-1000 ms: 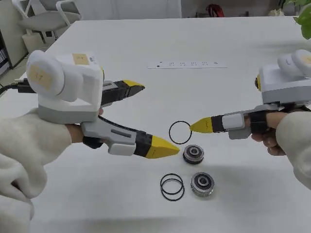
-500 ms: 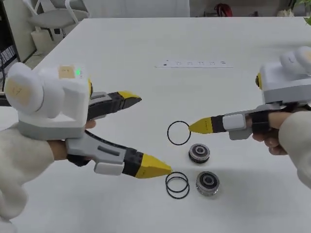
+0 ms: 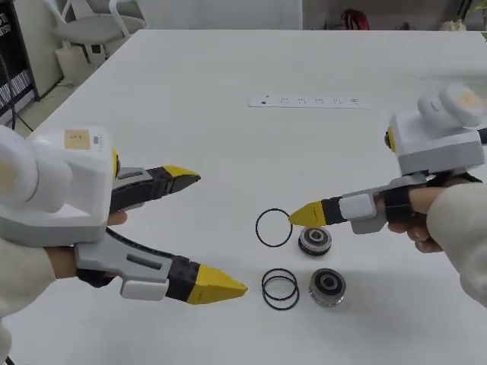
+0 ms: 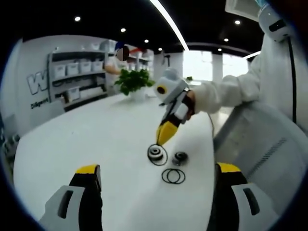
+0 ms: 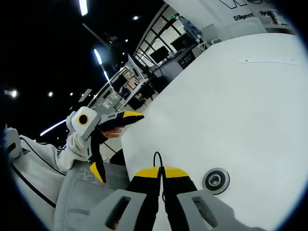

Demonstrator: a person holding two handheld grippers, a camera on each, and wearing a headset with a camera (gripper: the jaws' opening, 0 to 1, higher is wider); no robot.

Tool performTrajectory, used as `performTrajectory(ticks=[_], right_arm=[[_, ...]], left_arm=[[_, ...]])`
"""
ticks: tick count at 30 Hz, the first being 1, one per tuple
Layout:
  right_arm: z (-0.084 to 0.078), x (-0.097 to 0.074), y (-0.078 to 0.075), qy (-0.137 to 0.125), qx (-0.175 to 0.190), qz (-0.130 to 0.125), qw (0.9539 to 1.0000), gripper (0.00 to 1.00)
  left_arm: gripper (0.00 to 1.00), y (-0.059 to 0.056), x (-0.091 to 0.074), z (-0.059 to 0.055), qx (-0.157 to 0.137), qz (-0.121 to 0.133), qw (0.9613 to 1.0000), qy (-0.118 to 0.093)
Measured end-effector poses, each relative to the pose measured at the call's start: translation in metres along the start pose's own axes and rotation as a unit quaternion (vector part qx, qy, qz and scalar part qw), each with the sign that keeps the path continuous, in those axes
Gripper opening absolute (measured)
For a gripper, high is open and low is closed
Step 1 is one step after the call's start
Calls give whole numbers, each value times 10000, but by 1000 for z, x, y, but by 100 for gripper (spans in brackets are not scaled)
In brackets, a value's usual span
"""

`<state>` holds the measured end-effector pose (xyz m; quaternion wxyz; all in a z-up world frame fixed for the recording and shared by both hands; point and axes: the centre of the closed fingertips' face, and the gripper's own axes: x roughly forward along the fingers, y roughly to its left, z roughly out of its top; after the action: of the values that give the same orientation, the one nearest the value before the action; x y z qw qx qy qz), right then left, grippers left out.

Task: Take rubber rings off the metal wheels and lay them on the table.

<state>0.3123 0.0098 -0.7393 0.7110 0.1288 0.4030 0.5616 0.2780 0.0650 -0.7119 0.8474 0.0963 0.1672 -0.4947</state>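
1. On the white table (image 3: 190, 91), close in front of the person, two metal wheels lie flat and a little apart: the far wheel (image 3: 314, 240) and the near wheel (image 3: 327, 287).
2. The right gripper (image 3: 293, 215) has its yellow jaws pressed together on the edge of a black rubber ring (image 3: 257, 228).
3. From the head view, that held ring sits just left of the far wheel. I cannot tell whether it touches the table.
4. In the right gripper view, the ring (image 5: 157, 156) shows edge-on as a thin line rising from the closed tips, with one wheel (image 5: 215, 180) off to the side.
5. A pair of loose rings (image 3: 263, 288) lies flat on the table, overlapping, just left of the near wheel.
6. The left gripper (image 3: 222, 233) is spread wide with nothing between its jaws. It is off to the left of the wheels, with its lower tip near the loose rings.
7. In the left gripper view, its own two jaws stand far apart at the bottom, and the right gripper (image 4: 166, 132) is beyond them.
8. Farther back, a flat white strip (image 3: 312, 101) lies on the table, and a chair (image 3: 91, 23) stands past its corner.
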Motion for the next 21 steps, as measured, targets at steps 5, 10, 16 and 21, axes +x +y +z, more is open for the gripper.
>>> performTrajectory(ticks=[5,10,16,21], right_arm=[[-11,6,-2,220,61,-7,9997,0],[-24,11,-5,476,138,-39,9988,0],[-34,14,-8,667,198,-74,9975,0],[-42,17,-12,797,226,-145,9965,0]], left_arm=[[100,-3,0,-2,-37,-48,10000,39],[100,-4,1,-4,-64,-85,9999,70],[100,-5,2,-5,-89,-119,9998,93],[100,-6,2,-7,-89,-136,9998,130]])
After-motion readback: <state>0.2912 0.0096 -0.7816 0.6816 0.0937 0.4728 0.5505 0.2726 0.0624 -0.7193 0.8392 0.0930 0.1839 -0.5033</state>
